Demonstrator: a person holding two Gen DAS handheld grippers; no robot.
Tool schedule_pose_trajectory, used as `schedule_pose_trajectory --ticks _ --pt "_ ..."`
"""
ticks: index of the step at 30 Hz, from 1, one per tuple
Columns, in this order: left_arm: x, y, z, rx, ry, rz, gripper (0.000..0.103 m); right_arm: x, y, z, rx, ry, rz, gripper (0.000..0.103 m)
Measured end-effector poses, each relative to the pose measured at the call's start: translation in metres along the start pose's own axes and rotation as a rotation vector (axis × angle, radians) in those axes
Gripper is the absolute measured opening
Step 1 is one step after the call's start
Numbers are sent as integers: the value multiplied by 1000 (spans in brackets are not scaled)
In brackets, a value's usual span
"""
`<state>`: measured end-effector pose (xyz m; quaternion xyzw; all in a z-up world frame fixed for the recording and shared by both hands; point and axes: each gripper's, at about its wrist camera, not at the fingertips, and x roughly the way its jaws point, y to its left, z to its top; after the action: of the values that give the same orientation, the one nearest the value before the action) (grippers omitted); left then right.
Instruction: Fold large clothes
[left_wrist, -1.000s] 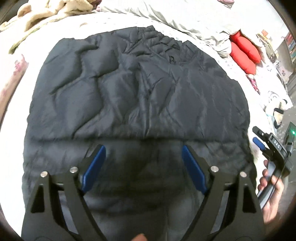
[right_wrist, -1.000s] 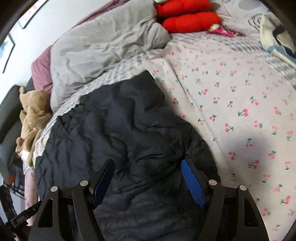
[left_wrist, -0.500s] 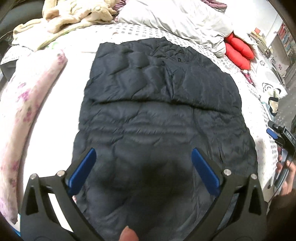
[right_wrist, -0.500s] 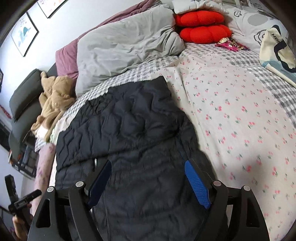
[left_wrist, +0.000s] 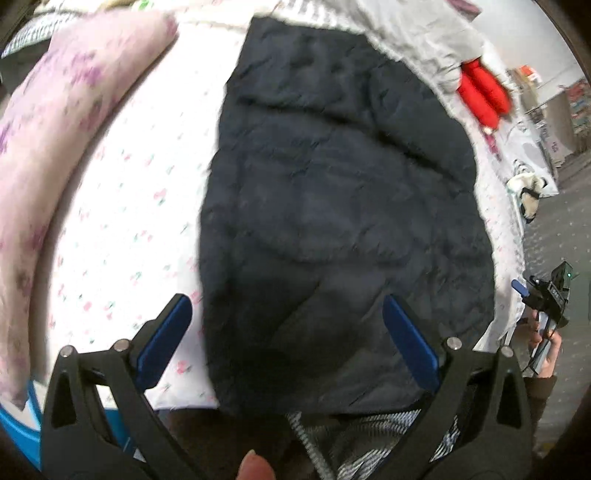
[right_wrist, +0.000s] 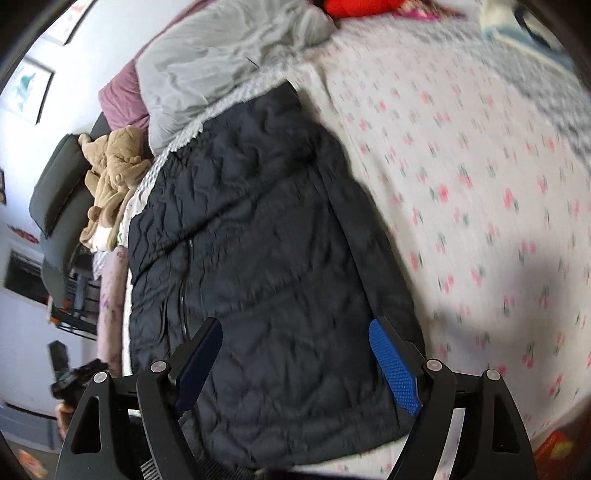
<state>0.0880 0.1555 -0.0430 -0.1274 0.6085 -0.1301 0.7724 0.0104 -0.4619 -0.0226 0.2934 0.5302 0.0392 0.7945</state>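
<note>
A dark navy quilted jacket (left_wrist: 332, 184) lies folded lengthwise on the cherry-print bed sheet (left_wrist: 122, 221), a fold line running across its upper part. My left gripper (left_wrist: 284, 301) hangs open over the jacket's near left edge, one blue pad above the sheet, the other above the fabric, gripping nothing. In the right wrist view the jacket (right_wrist: 258, 240) stretches away from me. My right gripper (right_wrist: 295, 325) stands open above its near end with nothing between the pads. Each view catches the other gripper at its edge: the right one (left_wrist: 546, 295), the left one (right_wrist: 70, 376).
A pink floral bolster (left_wrist: 55, 147) runs along the bed's left side. A grey duvet (right_wrist: 229, 55), red cushions (left_wrist: 484, 92) and a tan plush blanket (right_wrist: 110, 170) crowd the far end. Bare sheet (right_wrist: 480, 184) spreads to the jacket's right. A dark chair (right_wrist: 59, 192) stands beyond the bed.
Both grippers have drawn back from the jacket toward the bed's near edge, so more of it shows. The left jaws have widened. The jacket has stayed flat in place.
</note>
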Motion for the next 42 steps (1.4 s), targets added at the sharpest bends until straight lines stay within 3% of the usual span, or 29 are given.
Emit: schedule_pose_trajectory --ticks 2,5,10,13,21,25,28,31,33,34,35,36,37,39,42 --pt "10 9 -4 -8 64 7 102 1 -15 -8 28 21 -1 83" --pt "27 19 -11 -44 156 -53 102 6 -32 -18 63 52 -2 83" --pt "58 31 -16 -107 280 -147 102 24 -48 -37 130 113 95 83" --pt "73 35 -16 -117 332 -126 102 32 -49 -44 131 113 47 83" --pt "85 34 -23 -112 377 -108 102 6 -40 -40 38 -33 -80 83" --pt "90 26 -23 -72 391 -108 102 25 -50 -36 72 37 -97 83" --pt "92 24 -24 -54 406 -167 101 52 -59 -41 138 116 31 82" --pt "95 22 -24 -44 422 -208 94 59 -61 -43 166 78 23 79" --pt "94 20 -24 -28 423 -203 78 55 -59 -42 176 57 6 61" --pt "93 19 -24 -16 419 -189 71 53 -57 -41 175 51 -12 45" --pt "92 17 -23 -8 412 -175 56 49 -55 -41 172 45 -17 31" --pt "90 15 -23 -5 399 -174 40 47 -53 -41 167 40 -11 26" --pt "88 14 -23 -6 387 -179 34 43 -50 -41 157 27 -2 19" --pt "80 11 -23 -9 335 -195 16 32 -40 -41 126 -4 5 13" --pt "62 4 -22 -6 232 -222 10 16 -26 -40 96 -45 49 10"
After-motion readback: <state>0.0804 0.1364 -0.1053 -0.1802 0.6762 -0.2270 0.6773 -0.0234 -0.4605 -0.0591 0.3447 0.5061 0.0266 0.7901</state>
